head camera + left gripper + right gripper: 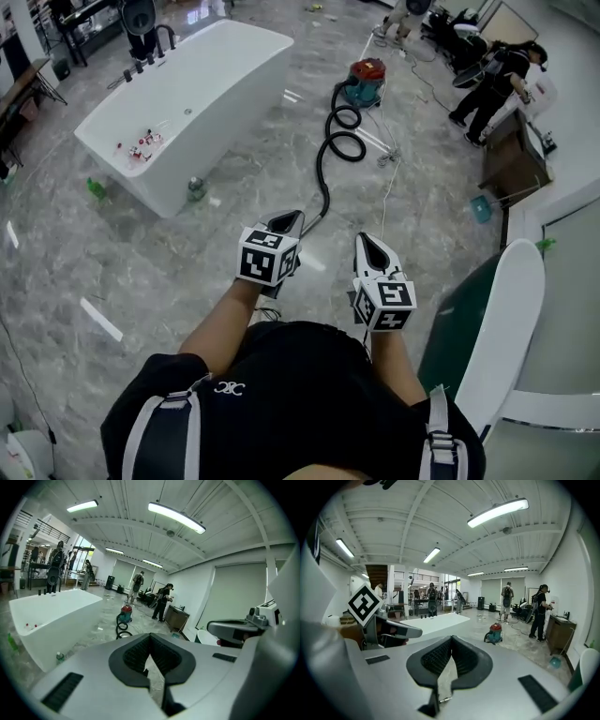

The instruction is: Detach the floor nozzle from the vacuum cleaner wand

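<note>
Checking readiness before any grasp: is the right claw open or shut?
Shut: the right claw has its tips touching in the right gripper view, nothing between them.

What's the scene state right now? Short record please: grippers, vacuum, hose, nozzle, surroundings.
left gripper: shut, nothing between the jaws
right gripper: shut, nothing between the jaws
vacuum cleaner: red-and-teal canister on the floor, ahead of both grippers
hose: black, coiled by the canister, runs toward the left gripper
floor nozzle: cannot be made out in any view
bathtub: white, left of the hose
green bottle: on the floor beside the bathtub
</note>
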`<state>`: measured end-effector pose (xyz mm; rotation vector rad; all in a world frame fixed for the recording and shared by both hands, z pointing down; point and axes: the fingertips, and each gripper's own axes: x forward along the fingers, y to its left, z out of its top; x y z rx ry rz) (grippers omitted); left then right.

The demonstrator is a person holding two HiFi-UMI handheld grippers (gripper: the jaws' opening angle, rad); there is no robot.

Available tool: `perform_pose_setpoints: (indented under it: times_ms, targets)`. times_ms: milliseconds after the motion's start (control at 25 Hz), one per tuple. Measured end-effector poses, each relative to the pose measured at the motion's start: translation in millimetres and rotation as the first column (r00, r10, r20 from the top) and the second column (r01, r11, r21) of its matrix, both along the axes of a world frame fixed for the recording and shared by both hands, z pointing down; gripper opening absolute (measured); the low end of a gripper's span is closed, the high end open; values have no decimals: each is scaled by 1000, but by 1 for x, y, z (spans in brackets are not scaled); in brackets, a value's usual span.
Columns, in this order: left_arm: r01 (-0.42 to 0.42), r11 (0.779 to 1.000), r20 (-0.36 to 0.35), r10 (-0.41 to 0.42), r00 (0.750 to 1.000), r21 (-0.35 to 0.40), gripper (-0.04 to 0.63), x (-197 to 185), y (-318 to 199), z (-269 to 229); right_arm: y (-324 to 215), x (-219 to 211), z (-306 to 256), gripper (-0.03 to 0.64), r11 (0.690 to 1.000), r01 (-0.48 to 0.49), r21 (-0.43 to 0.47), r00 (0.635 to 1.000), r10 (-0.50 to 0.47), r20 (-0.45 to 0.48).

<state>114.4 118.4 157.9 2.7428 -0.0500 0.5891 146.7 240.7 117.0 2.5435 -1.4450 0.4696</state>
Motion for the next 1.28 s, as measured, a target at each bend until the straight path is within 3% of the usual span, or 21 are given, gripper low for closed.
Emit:
perform_pose_setpoints:
  times_ms: [240,400,680,800,1080,1280]
  targets:
    - [22,999,-11,-22,1000,-31,9,11,-31,4,-23,6,5,14,999,17,-40,1000,-18,-4]
    - [59,997,36,-57,998,-57,9,2,-44,28,-35,14,22,14,998,33,-59,999,-31,37]
    - [220,975,90,-216,972,-35,8,-18,-106,45,-106,30,33,14,984,178,-25,981,-176,79]
    - [314,949,108,-310,945,-19,8,-26,-138,51,-149,36,45,14,960,279,-16,956,-277,98]
    - [505,863,145,-499,854,0,8,-30,-185,72,-221,58,71,14,876,482,-5,868,-477,136]
    - [595,801,141,-583,800,-70,8,-10,-211,82,-261,78,92,14,770,636,-51,767,-623,150]
